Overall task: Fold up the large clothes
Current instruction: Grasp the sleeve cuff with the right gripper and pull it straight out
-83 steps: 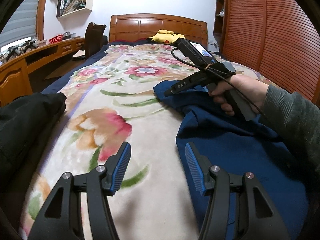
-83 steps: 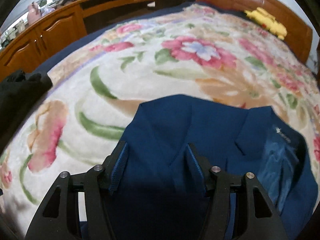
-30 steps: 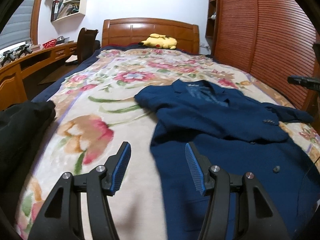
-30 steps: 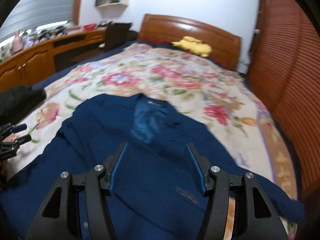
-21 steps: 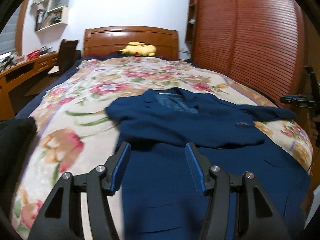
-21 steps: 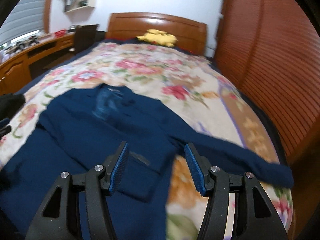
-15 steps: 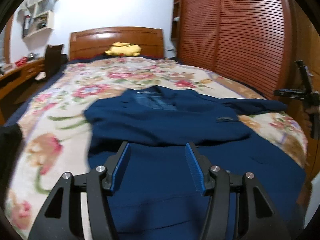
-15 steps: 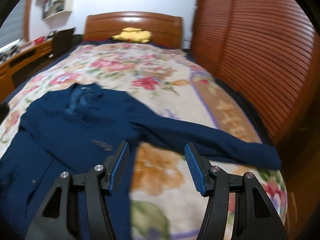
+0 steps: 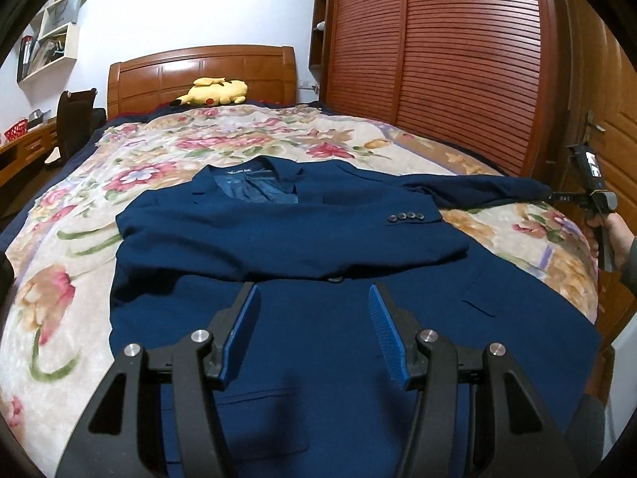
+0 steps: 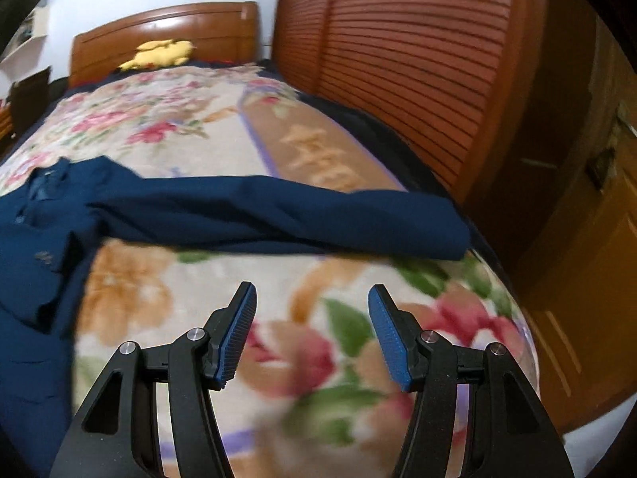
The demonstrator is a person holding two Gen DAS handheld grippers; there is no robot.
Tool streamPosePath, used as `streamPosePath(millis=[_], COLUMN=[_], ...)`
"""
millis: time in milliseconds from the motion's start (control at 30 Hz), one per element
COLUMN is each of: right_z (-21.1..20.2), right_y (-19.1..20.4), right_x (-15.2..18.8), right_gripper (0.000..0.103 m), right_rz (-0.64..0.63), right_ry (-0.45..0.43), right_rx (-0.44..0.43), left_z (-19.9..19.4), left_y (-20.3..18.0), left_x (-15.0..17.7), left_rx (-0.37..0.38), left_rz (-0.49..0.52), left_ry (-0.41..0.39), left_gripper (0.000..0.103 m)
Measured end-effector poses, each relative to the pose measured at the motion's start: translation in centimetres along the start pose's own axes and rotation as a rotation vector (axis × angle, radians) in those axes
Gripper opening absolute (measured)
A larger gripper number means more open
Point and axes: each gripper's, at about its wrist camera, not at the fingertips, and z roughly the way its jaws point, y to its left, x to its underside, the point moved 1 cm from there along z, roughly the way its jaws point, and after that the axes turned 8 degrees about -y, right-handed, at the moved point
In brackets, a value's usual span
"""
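Observation:
A navy blue suit jacket [image 9: 302, 239] lies face up on the floral bedspread [image 9: 79, 247], collar toward the headboard. One sleeve is folded across its chest, cuff buttons [image 9: 406, 217] showing. The other sleeve [image 10: 278, 215] stretches straight out to the right, its cuff near the bed's edge. My left gripper [image 9: 314, 318] hovers open over the jacket's lower front, nothing between its fingers. My right gripper [image 10: 310, 322] is open above bare bedspread, just short of the outstretched sleeve. The right gripper also shows in the left wrist view, as a tool body in a hand [image 9: 609, 235] at the bed's right edge.
A yellow plush toy [image 9: 213, 91] rests by the wooden headboard [image 9: 199, 75]. A slatted wooden wardrobe [image 9: 438, 59] runs along the bed's right side, with a door [image 10: 589, 239] beyond it. A chair [image 9: 75, 119] and desk stand to the left.
Both views have swung rightward across the bed. The left gripper now sits over the jacket's hem; the right has left the jacket body and dropped toward the outstretched sleeve. Both stay open.

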Motion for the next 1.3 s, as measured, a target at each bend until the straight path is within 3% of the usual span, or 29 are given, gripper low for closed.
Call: streamPosePath(millis=[400,767,1000,1100,1167,1200,1233,1300], right_z=[4.3,7.8,10.8,10.8,10.6,10.2,9.9,8.4], right_y=[-6.4,-7.9,-8.8,-8.7,-8.3,-7.9,-7.3,-5.7], right_x=[-1.2,-3.2,-2.4,-2.2,-2.3,-2.5,-2.7,-3.4], right_gripper=[0.061,0.065,0.067,0.067,0.056,0.033,0.021,0.013], right_rz=[0.131,0.234,0.243,0.241,0.206,0.173,0.151,0.079], right_ry=[0.027,0.017,0.111,0.108,0.097,0.086,0.081,0.051], right_rx=[0.081,0.109,0.149,0.146,0.148,0.134,0.118,0.096], left_z=[2.2,3.1,3.5,3.6,3.6,3.6,3.6,3.4], left_y=[-0.6,-0.5,-0.5,-0.6,-0.6,-0.6,-0.6,-0.6], left_x=[1.3,1.8,1.9,1.9,1.9,1.9,1.9,1.8], left_rx=[-0.019,-0.015,-0.014,-0.014,-0.013,-0.014,-0.015,-0.016], left_rz=[0.026,0.019,0.022,0.025,0.026,0.027,0.026,0.026], left_ry=[0.066,0.103,0.115,0.118,0.117,0.116,0.116,0.109], left_gripper=[0.056,0.056,0.056,0.056,0.056,0.056,0.056,0.056])
